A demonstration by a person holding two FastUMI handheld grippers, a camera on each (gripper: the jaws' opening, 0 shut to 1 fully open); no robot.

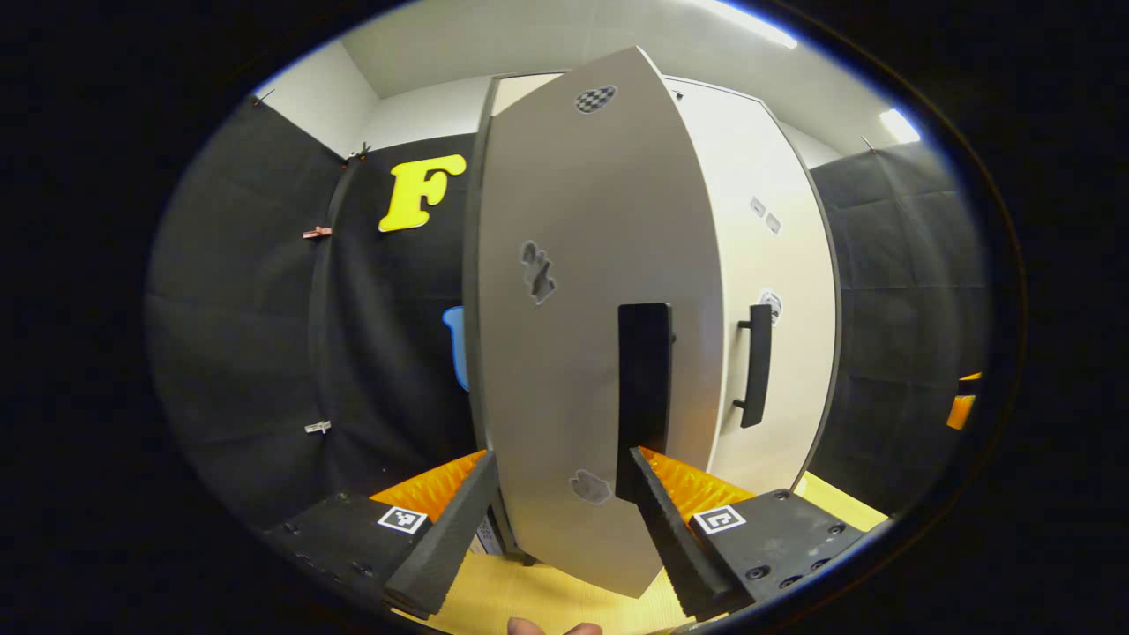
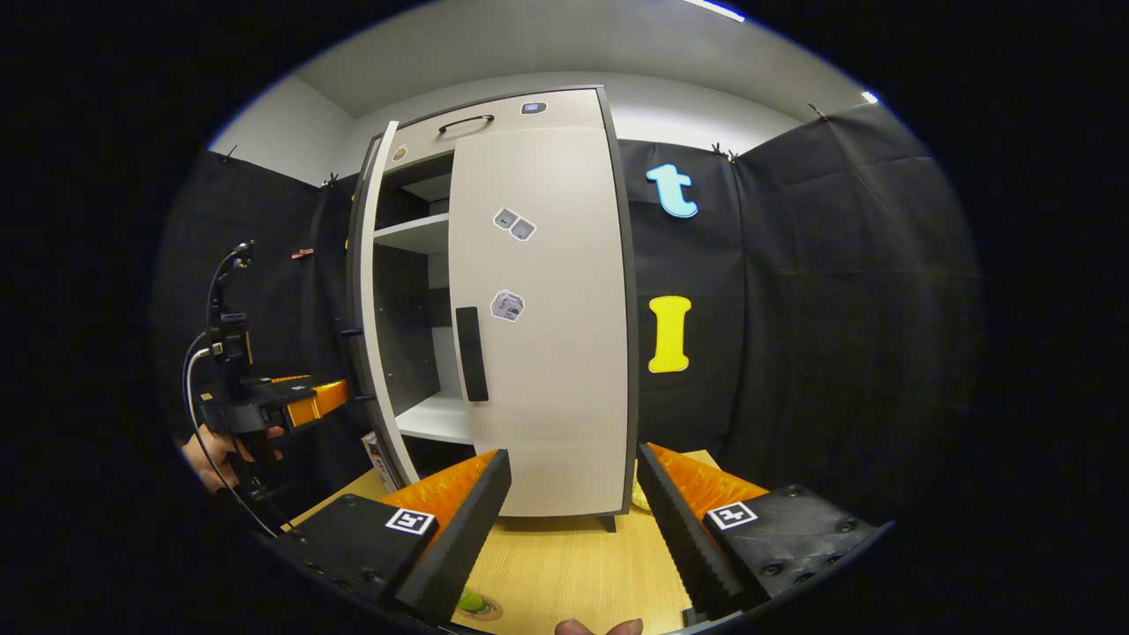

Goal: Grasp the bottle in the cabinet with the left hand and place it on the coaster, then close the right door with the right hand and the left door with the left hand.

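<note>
My left gripper (image 1: 564,520) is spread, straddling the ajar left door (image 1: 600,309). Right gripper (image 2: 573,520) spread too, facing the closed right door (image 2: 547,335). Bottle (image 2: 470,601) stands on its coaster (image 2: 487,608) near the tabletop (image 2: 564,556) front edge.

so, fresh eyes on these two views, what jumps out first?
The tall pale cabinet on the wooden table: its right door looks shut, while its left door is ajar and looms right in front of the open left tongs. The open right tongs hang back, facing the cabinet front.
</note>
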